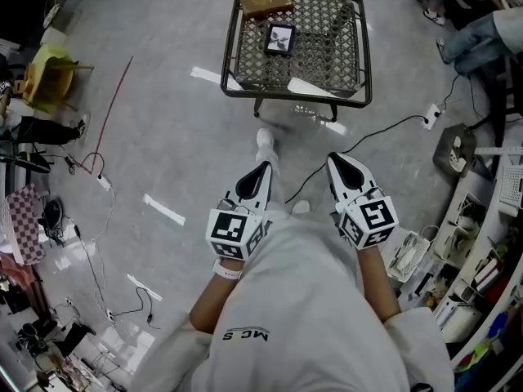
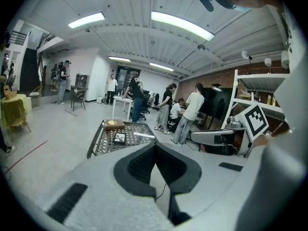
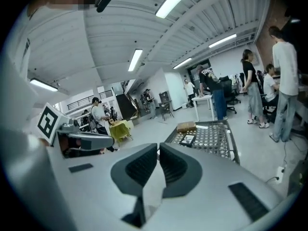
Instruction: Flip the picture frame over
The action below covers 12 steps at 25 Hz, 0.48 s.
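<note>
- The left gripper's point(image 2: 155, 147) dark ribbed jaws are pressing tip to tip, clenched on nothing.
- The right gripper's point(image 3: 158, 148) jaws are likewise meeting at the tips, with nothing between them.
- Both grippers are hovering over the grey floor, in front of the person's light shirt and well apart from the table.
- The small black rectangular picture frame point(image 1: 279, 38) is lying flat, picture side up, on the dark wire-mesh metal table point(image 1: 230, 55), near a flat brown cardboard box point(image 1: 265, 0) at the far corner.
- The frame is looking light and stiff, though its front is probably glazed, so it is likely calling for a gentle set-down.
- Lying flat, it is offering only thin edges. Pinching one long side edge seems best, and the open mesh may be letting a jaw tip slip under it.
- The smooth frame could be sliding on the wire, so the second gripper may be needed to steady the opposite edge.
</note>
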### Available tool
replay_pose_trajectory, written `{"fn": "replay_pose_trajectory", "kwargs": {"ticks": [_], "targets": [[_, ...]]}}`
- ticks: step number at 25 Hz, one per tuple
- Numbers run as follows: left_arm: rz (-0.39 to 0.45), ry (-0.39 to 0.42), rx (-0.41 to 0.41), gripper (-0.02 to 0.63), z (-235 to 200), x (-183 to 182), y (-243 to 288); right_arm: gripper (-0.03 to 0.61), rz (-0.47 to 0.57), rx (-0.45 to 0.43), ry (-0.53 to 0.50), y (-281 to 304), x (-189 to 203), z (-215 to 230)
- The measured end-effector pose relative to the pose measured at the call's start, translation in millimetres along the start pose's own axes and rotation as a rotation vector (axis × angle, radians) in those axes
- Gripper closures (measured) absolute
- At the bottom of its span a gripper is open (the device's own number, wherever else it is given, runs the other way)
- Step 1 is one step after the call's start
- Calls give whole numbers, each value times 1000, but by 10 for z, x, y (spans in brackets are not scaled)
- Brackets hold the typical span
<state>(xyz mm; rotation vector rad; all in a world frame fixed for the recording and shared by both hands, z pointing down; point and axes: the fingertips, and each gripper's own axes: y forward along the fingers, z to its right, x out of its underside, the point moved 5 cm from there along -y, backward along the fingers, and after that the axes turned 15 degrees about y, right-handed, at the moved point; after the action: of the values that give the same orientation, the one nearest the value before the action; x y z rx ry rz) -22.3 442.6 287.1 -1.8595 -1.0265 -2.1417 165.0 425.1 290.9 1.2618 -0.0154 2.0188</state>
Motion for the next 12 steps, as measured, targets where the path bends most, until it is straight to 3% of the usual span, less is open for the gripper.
{"fn": "replay_pose_trajectory", "kwargs": {"ticks": [3,7,10,12], "targets": [[-7,-34,10,591,-374,-5,372,568,-26,1,46,503,-208,142],[-11,-56,23,591,-1115,-222,978,563,-29,29,30,1311,-660,286],[-30,-72,56,591,-1666,-362,1419,493,-78,55,23,1959,-942,369],[-44,-83,91,591,-1944,-424,1640,489,-101,76,20,2301,-1107,402]]}}
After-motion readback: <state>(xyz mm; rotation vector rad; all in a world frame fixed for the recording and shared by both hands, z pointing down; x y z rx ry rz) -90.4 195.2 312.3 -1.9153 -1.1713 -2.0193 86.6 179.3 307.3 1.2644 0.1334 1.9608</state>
